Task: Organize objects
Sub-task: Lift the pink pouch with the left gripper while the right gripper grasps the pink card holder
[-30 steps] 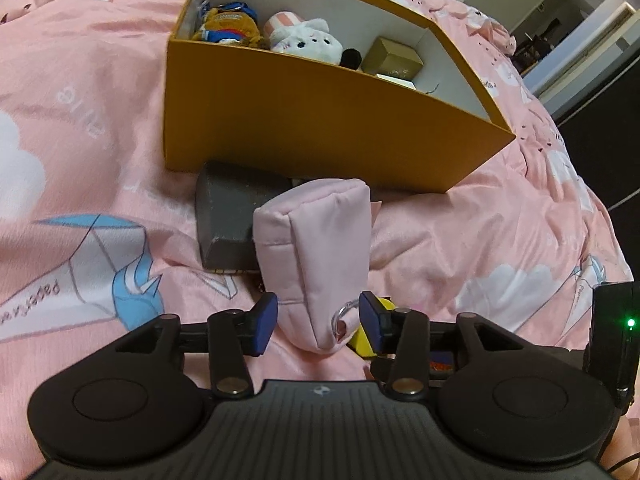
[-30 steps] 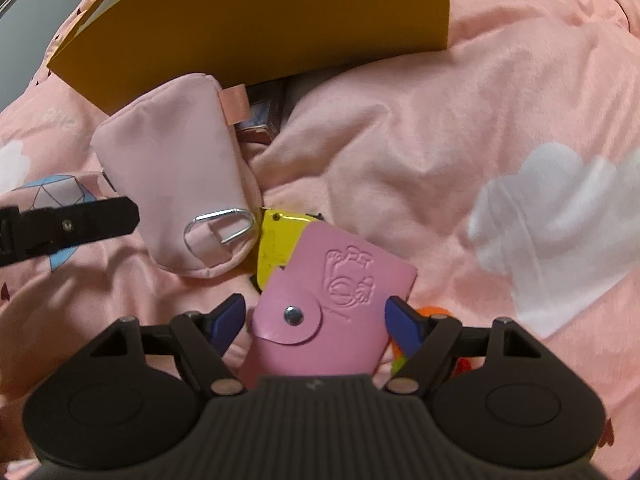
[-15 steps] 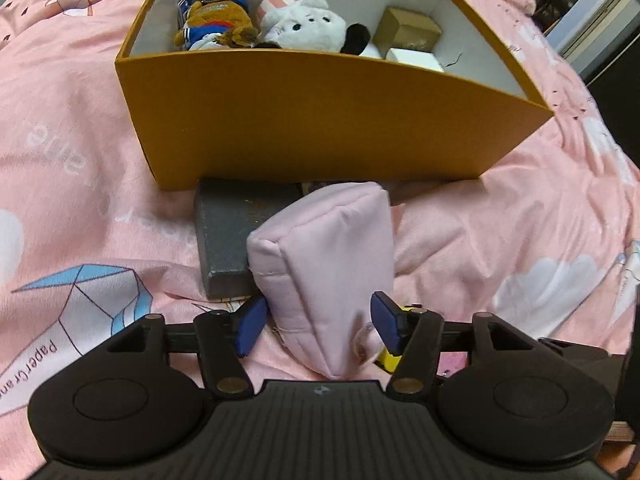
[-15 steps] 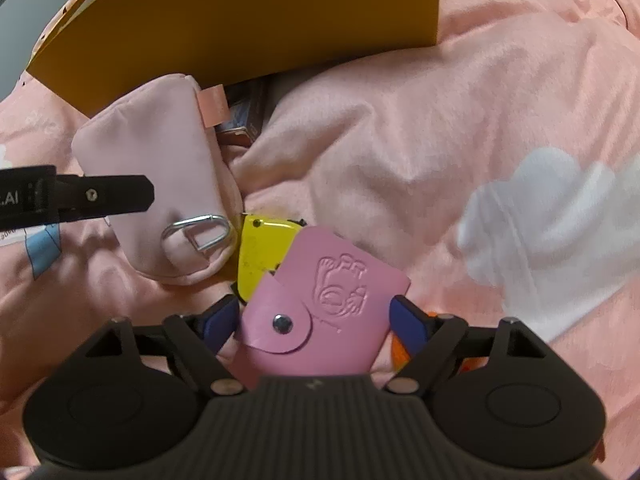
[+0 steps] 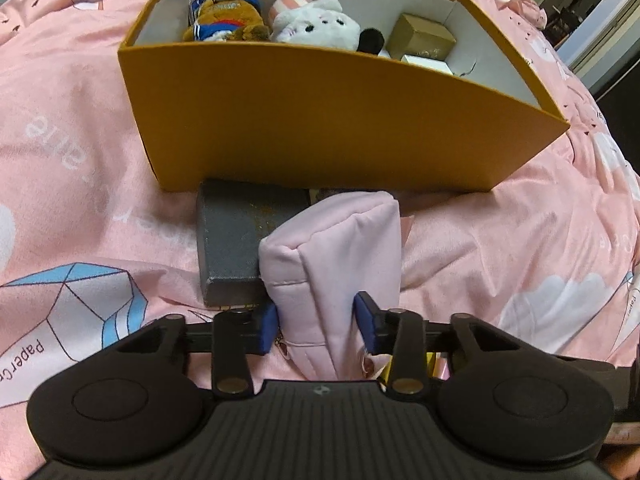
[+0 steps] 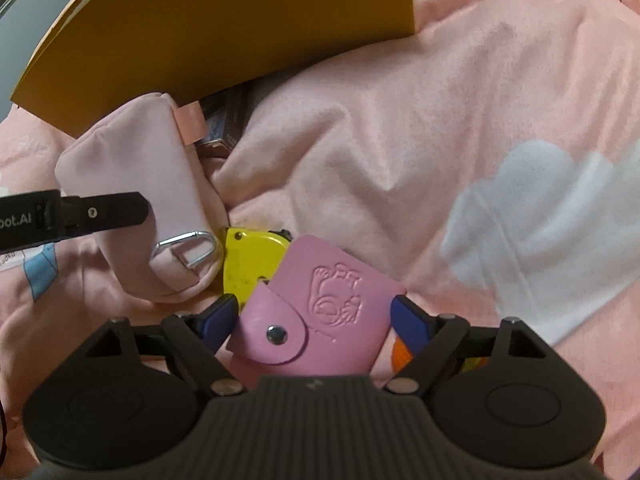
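- the pale pink pouch lies on the pink bedsheet before the orange box, pinched by the left gripper.
- the right gripper is spread apart around a pink leather key case, beside a yellow tape measure.

Dim, warm indoor light from above, soft and even. Heavy fisheye bowing: orange box walls curved, frame corners vignetted black. Deep shadow under the box, over the grey case. Faint sheen on the pouch's metal ring and the pink wallet snap. Slightly soft, noisy across the pink bedsheet; blown-out doorway brightness at upper right in the left wrist view.
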A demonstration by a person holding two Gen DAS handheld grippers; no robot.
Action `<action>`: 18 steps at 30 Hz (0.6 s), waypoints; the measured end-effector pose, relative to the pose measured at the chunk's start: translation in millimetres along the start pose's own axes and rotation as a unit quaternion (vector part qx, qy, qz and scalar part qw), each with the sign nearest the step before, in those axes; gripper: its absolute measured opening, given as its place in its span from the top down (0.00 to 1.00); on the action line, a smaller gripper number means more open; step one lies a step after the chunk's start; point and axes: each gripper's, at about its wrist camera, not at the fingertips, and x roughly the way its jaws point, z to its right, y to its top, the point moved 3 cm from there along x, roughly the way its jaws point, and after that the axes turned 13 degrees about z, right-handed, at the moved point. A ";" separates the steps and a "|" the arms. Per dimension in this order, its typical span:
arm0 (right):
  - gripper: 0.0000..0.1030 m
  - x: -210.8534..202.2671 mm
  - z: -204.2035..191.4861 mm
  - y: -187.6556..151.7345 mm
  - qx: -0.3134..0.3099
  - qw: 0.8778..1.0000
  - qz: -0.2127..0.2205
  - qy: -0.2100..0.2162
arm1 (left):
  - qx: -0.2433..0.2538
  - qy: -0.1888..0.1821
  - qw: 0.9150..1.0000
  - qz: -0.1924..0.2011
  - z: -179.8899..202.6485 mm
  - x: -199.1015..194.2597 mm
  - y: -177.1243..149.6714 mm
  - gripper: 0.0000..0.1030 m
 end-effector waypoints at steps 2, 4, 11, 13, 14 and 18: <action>0.31 -5.2 -2.8 0.6 -0.010 1.000 0.004 -0.002 | 0.009 -0.007 1.000 0.013 2.9 -6.7 2.3 0.65; 0.41 -13.5 -5.8 1.8 -0.019 1.000 0.012 0.000 | 0.017 -0.012 1.000 0.021 5.8 -13.6 4.5 0.67; 0.66 -43.6 -5.6 10.8 -0.046 0.998 0.032 -0.002 | 0.039 -0.050 0.997 0.035 20.4 -40.4 9.1 0.68; 0.66 -49.4 -5.7 3.0 -0.038 0.999 0.028 -0.005 | 0.040 -0.050 0.997 0.038 21.2 -45.2 9.0 0.68; 0.66 -53.1 0.6 -3.6 -0.029 0.999 0.026 -0.006 | 0.040 -0.051 0.997 0.039 20.8 -47.4 9.4 0.68; 0.69 -63.6 13.6 -10.7 0.013 1.000 0.021 -0.018 | 0.032 -0.070 0.997 0.025 20.4 -48.2 8.2 0.68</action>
